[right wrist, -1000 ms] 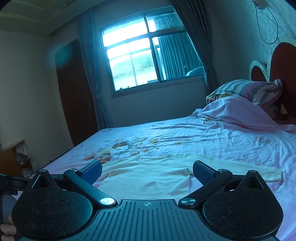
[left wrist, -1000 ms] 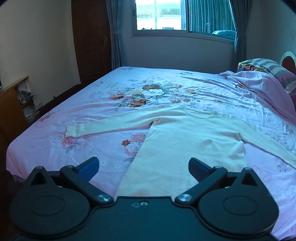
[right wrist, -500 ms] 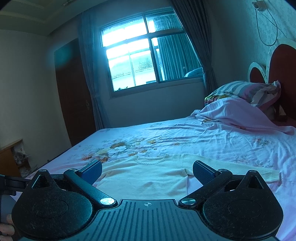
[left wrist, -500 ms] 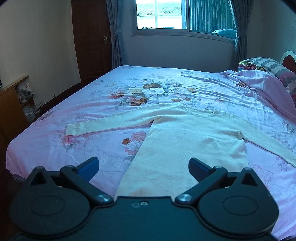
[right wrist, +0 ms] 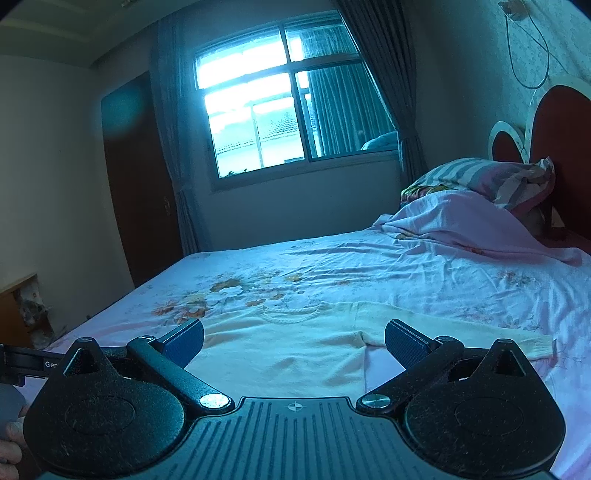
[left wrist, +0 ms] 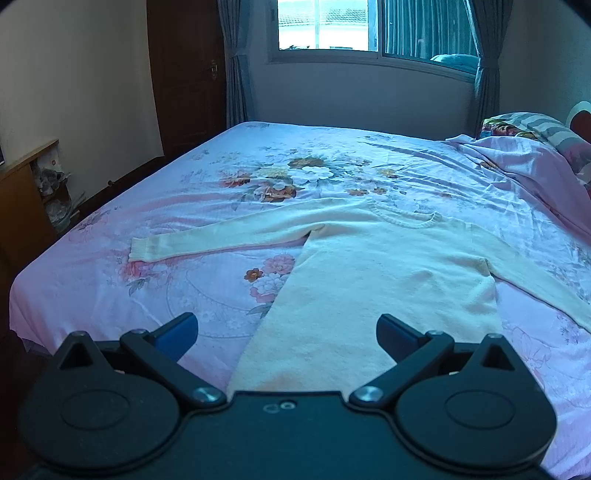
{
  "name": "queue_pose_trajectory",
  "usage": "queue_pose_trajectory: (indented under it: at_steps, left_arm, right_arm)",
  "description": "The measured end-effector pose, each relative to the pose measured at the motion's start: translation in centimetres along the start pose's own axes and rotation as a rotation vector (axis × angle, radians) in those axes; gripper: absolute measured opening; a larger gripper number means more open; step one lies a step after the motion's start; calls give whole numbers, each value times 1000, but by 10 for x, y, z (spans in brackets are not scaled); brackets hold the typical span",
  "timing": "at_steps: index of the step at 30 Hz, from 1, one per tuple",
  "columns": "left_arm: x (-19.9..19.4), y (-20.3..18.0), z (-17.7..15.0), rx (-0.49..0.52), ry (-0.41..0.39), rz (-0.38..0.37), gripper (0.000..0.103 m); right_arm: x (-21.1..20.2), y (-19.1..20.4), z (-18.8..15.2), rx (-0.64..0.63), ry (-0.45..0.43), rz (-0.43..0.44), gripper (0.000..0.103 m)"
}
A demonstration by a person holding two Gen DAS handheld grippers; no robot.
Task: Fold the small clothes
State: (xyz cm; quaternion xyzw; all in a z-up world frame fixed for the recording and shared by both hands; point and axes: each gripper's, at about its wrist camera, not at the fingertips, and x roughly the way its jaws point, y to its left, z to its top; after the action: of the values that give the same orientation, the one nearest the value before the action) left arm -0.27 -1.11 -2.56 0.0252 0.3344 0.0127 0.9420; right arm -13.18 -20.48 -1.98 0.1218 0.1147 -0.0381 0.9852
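Observation:
A cream long-sleeved sweater (left wrist: 388, 273) lies flat on the pink floral bed sheet (left wrist: 184, 288), sleeves spread out to left and right, neck toward the window. My left gripper (left wrist: 287, 332) is open and empty, held above the sweater's near hem. The sweater also shows in the right wrist view (right wrist: 288, 350), with its right sleeve (right wrist: 480, 332) stretched to the right. My right gripper (right wrist: 294, 341) is open and empty, held over the near part of the sweater.
A bunched pink quilt (right wrist: 461, 229) and a striped pillow (right wrist: 480, 175) lie at the headboard (right wrist: 561, 147) on the right. A wooden shelf (left wrist: 22, 206) stands left of the bed. A dark door (left wrist: 184, 74) and a window (left wrist: 369, 26) are behind.
Both grippers have shifted slightly; the left view has tilted a little downward and the right view a little to the right. Both stay open. The sweater has not moved.

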Motion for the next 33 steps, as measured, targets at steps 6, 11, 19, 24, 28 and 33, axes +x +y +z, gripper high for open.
queue_pose_trajectory:
  at_steps: [6, 11, 19, 24, 28, 33]
  left_arm:
    - [7, 1, 1, 1, 12, 1, 101]
    - [11, 2, 2, 2, 14, 3, 101]
    - [21, 5, 5, -3, 27, 3, 101]
    - [28, 7, 7, -5, 34, 8, 101]
    - [34, 9, 9, -5, 37, 16, 101]
    - [42, 12, 14, -1, 35, 24, 101]
  right_arm:
    - [7, -2, -6, -4, 16, -5, 103]
    - [13, -5, -9, 12, 32, -4, 103]
    - [25, -5, -8, 20, 49, -10, 103]
    - [32, -1, -8, 2, 44, -7, 103]
    - [39, 2, -7, -9, 49, -11, 103]
    - [50, 5, -8, -31, 54, -29, 103]
